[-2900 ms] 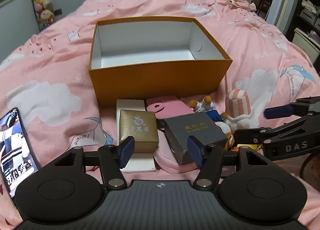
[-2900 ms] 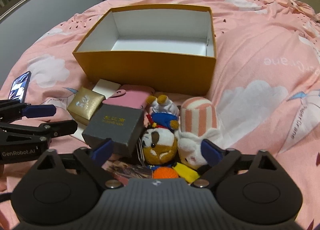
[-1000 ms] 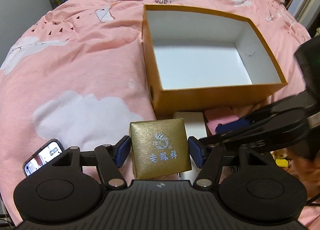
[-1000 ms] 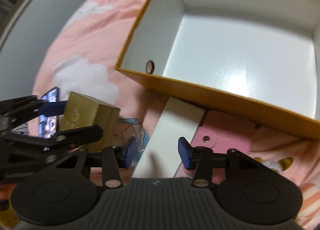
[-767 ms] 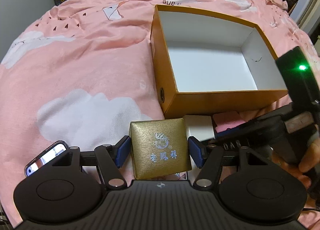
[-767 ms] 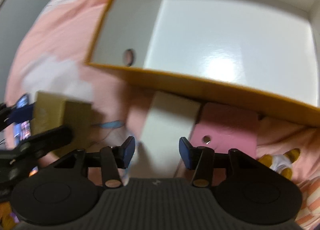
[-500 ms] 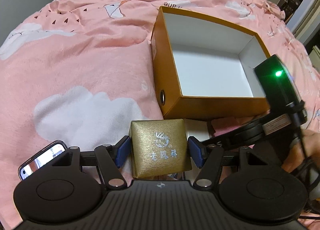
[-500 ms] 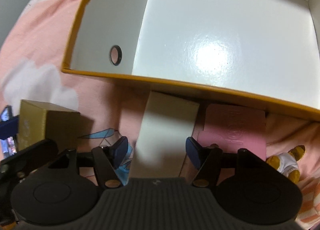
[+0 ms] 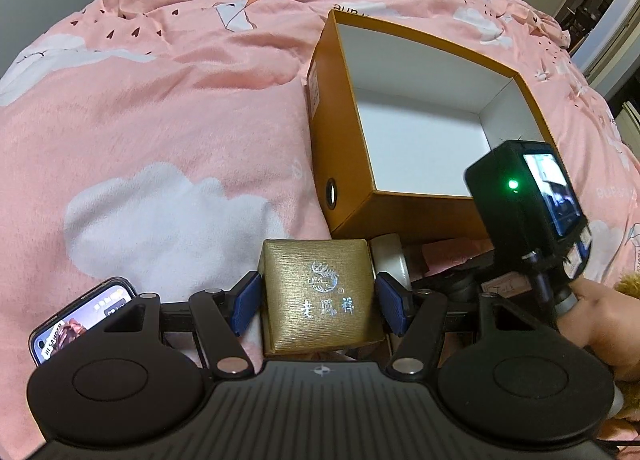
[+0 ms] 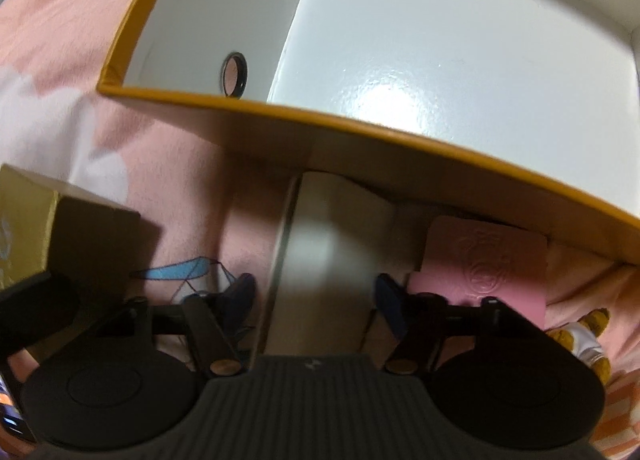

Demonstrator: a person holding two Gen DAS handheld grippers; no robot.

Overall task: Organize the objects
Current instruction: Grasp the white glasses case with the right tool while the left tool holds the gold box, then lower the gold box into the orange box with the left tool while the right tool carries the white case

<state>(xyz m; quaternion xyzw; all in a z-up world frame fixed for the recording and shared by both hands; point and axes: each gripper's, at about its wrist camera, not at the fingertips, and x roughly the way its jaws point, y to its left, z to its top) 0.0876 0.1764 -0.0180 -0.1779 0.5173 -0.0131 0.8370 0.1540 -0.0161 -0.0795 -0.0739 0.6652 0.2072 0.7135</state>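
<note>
Left wrist view shows the left gripper (image 9: 318,310) clamped on a gold box (image 9: 318,296), its blue pads pressing both side walls so the lid faces up and the box rides level, probably for a flat set-down. It hangs just in front of the near-left corner of the orange box (image 9: 344,155), which lies open and empty on the pink bedspread (image 9: 160,107). To the left of the orange box the bedspread is bare, apart from a phone (image 9: 82,318) at the lower left. The right gripper (image 10: 316,292) points steeply down just in front of the orange box's near wall (image 10: 400,175), straddling a white box (image 10: 324,272) that lies there; its jaws are closing, and the pads seem not yet to press on it. A pink pouch (image 10: 484,264) lies tight against the white box's right side, so the right-hand finger has little room, and the orange rim above leaves a narrow lift path.
</note>
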